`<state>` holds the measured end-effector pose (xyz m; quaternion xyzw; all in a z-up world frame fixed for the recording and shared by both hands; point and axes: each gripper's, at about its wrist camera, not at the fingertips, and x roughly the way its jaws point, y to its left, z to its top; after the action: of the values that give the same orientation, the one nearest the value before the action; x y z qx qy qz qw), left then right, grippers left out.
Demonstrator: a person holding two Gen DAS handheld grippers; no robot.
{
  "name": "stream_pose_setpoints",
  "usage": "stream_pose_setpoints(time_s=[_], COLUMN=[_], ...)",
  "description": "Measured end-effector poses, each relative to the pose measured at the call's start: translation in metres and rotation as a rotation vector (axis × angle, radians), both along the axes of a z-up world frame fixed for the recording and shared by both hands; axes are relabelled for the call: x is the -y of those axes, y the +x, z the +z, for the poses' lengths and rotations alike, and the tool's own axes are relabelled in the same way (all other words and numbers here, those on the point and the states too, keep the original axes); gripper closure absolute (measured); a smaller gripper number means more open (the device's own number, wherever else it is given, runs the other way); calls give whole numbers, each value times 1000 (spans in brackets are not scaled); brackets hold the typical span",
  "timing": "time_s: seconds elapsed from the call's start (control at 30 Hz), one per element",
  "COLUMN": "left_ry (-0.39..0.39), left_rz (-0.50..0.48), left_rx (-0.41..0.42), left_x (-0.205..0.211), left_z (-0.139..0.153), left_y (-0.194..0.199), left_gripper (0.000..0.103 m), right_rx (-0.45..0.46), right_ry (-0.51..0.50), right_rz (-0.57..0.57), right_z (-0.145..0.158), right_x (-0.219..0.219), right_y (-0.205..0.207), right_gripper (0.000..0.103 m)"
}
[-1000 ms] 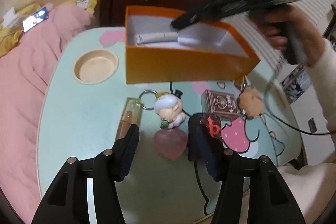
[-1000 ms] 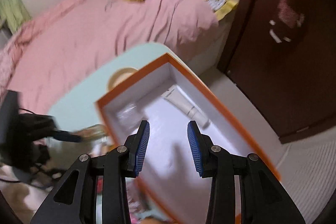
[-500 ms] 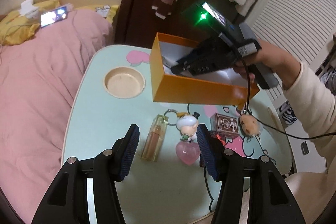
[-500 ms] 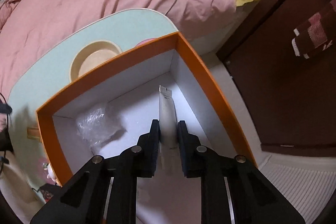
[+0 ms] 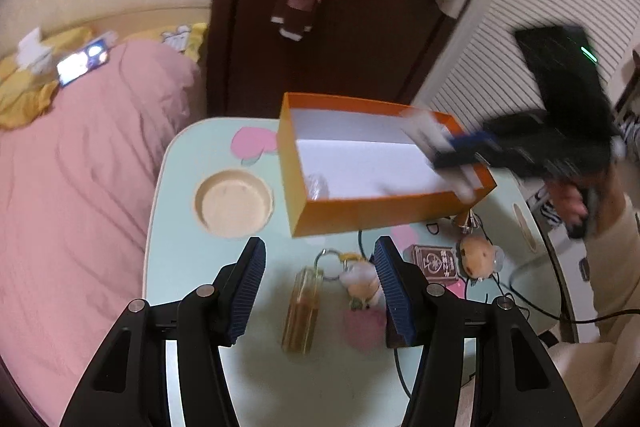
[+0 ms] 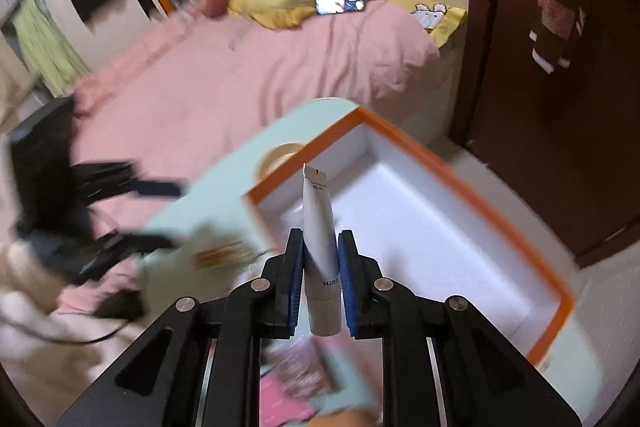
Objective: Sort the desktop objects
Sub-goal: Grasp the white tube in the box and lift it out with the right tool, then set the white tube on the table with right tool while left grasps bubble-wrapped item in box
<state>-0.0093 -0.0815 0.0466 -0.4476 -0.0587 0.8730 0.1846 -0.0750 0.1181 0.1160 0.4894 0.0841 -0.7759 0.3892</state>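
1. The white tube (image 6: 320, 247) stands clamped between the blue pads of your right tool (image 6: 320, 283), long axis running straight out along the fingers, crimped end foremost and cap end back toward you.
2. It hangs above the near end of the orange box (image 6: 460, 179), whose white floor lies ahead and to the right of it; a crumpled bit of clear wrap (image 5: 316, 185) sits in one corner of that box.
3. Your right tool points steeply downward over the box at the far side of the counter (image 5: 180, 259).
4. Your left tool (image 5: 320, 291) hovers half-open, empty, nearer the counter's near edge.
5. Beneath it lie an amber bottle (image 5: 302, 311), a figurine keyring (image 5: 360, 281) and a pink heart (image 5: 364, 325); a card box (image 5: 434, 261) and a plush charm (image 5: 476, 257) lie toward the right edge.
6. Judged from this, the right hand alone decides where the tube goes next.
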Motion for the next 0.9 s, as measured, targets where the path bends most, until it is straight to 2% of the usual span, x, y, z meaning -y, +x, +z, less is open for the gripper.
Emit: stream_pose_setpoints(time_s=[0.13,0.17,0.23,0.3,0.37,0.47,0.57,0.63,0.8,0.9], left_ry=[-72,-95,-154,-206,-284,-434,-512,-574,-707,-704], left_rz=[-49,-73,-124,-175,-189,-199,-233,-252,-178,-172], left_rx=[50,54,78,135,188,217,258,286,360,411], left_x=[-17,-24,-43,-64,-79,-98,-115,-127,-134,-133], left_z=[8,10,12,9,1,-10,-19,-25,-38,-47], left_y=[-30,-36,-49,-63,-76,-93,-103,-106,-123,-129], left_gripper=[54,55,62,67,68,71,73,78,78,78], right_rx=[29,30,45,60,91,102,80,72,59,51], right_ry=[-56,-53,-46,-40,-79,-121,-146,-184,-244,-274], right_rz=[-37,-58,-122,-186,-240,-272,-282,-283,-276,-274], right_z=[-4,-9,-23,-37,-49,-55,-55,-54,-50,-47], right_x=[-24,-29,-41,-53,-64,-74,-78,-82,-93,-98], right_y=[38,45,55,65,70,80,85,85,90,91], right_gripper=[85,85,85,85,84,84,84,84,84,84])
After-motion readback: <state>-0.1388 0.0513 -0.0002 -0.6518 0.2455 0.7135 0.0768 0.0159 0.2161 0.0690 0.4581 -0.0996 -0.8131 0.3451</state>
